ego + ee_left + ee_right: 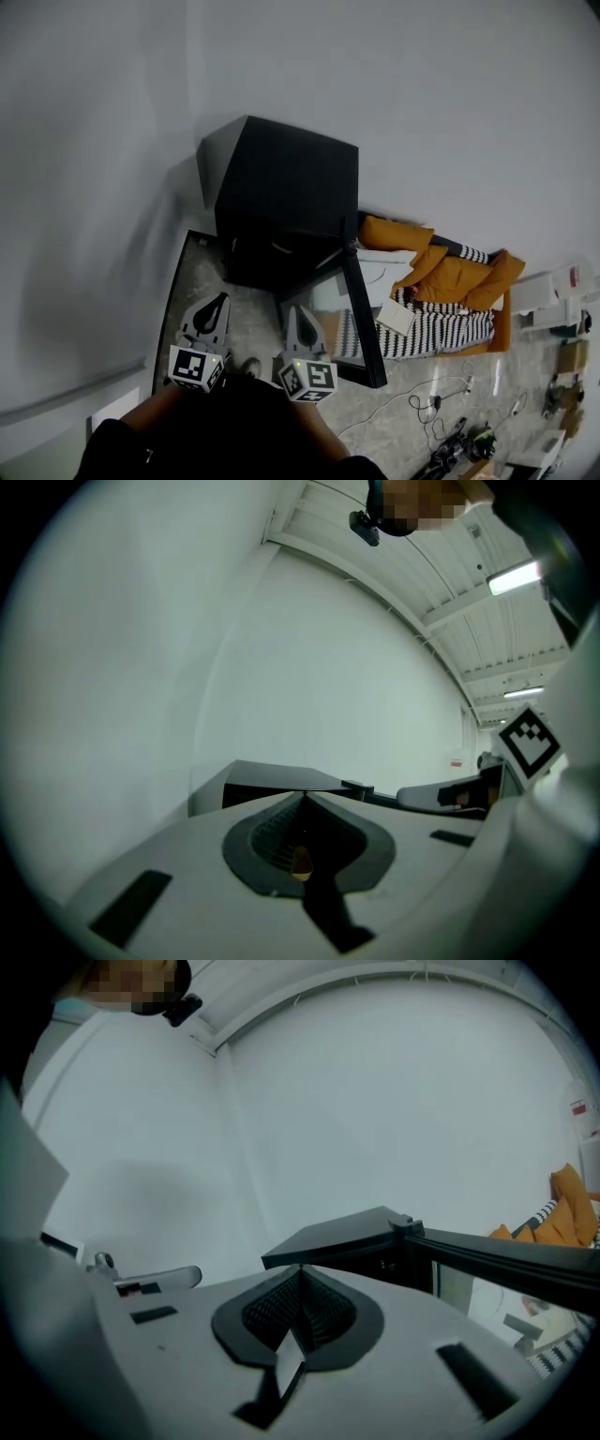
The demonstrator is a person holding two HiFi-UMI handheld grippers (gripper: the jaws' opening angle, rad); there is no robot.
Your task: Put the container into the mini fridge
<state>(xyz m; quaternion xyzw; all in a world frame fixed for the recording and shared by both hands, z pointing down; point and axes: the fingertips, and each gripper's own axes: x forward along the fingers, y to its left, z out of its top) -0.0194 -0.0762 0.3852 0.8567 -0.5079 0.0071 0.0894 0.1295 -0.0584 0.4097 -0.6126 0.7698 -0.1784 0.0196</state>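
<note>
The black mini fridge (pixel 281 187) stands on the floor against the white wall. Its glass door (pixel 361 319) is swung open toward me, on the right. The fridge's inside is dark and I cannot make out a container in any view. My left gripper (pixel 217 302) and right gripper (pixel 298 313) hang side by side in front of the fridge, both pointing at it, both shut with nothing between the jaws. The left gripper view has the shut tips (pixel 305 795) below the fridge top (pixel 281 778). In the right gripper view the closed tips (pixel 300 1267) sit before the fridge (pixel 347 1237) and its door (pixel 506 1258).
An orange sofa (pixel 450 277) with a striped blanket (pixel 441 328) stands right of the fridge. Cables (pixel 422 403) and small gear lie on the floor at the lower right. White boxes (pixel 553 291) sit at the far right. A shoe (pixel 249 367) shows between the grippers.
</note>
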